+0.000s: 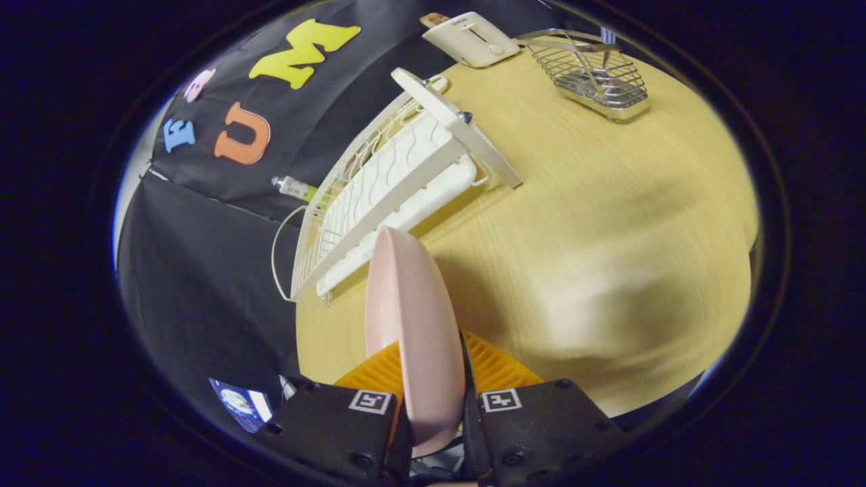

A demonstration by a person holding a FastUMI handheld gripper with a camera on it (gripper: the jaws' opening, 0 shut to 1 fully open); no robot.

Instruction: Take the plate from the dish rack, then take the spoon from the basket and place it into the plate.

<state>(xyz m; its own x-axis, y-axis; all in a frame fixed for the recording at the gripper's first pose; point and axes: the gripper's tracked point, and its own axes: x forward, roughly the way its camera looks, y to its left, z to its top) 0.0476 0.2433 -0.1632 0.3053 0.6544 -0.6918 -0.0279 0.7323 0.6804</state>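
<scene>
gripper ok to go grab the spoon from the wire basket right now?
Probably not yet. The gripper is shut on the pink plate, so its fingers are occupied. The wire basket stands far beyond on the wooden table, path open.

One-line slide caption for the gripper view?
Gripper clamps pink plate on edge, just off the white dish rack; wire basket beyond.

Camera rides on claw [433,379], faces forward, tilted, close above table [609,237]; rack [385,196] ahead.
</scene>
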